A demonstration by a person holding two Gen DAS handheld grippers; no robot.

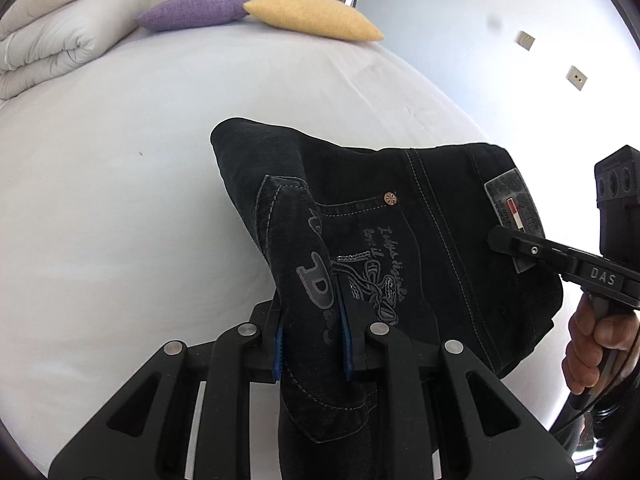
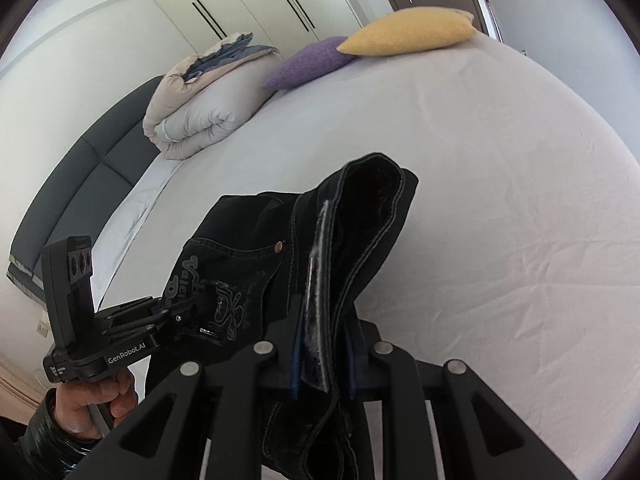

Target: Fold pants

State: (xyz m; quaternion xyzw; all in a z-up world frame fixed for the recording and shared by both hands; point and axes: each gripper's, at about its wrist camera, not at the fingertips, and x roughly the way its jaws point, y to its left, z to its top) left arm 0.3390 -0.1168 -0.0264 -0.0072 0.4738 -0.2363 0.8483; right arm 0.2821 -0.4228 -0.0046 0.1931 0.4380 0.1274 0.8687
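Observation:
The black jeans (image 1: 432, 240) with grey stitching and an embroidered back pocket hang bunched above the white bed (image 1: 120, 200). My left gripper (image 1: 314, 320) is shut on a fold of the pants near the pocket. My right gripper (image 2: 324, 344) is shut on the waistband by the leather patch (image 1: 516, 208). In the left wrist view the right gripper (image 1: 500, 238) comes in from the right. In the right wrist view the left gripper (image 2: 180, 316) holds the pants (image 2: 248, 264) at lower left. The lower legs are hidden below both grippers.
A folded beige duvet (image 2: 200, 112) lies at the head of the bed (image 2: 480, 240). A purple cushion (image 1: 192, 10) and a yellow cushion (image 1: 312, 16) lie at the far edge. A dark headboard (image 2: 80, 184) runs on the left. Wardrobe doors stand behind.

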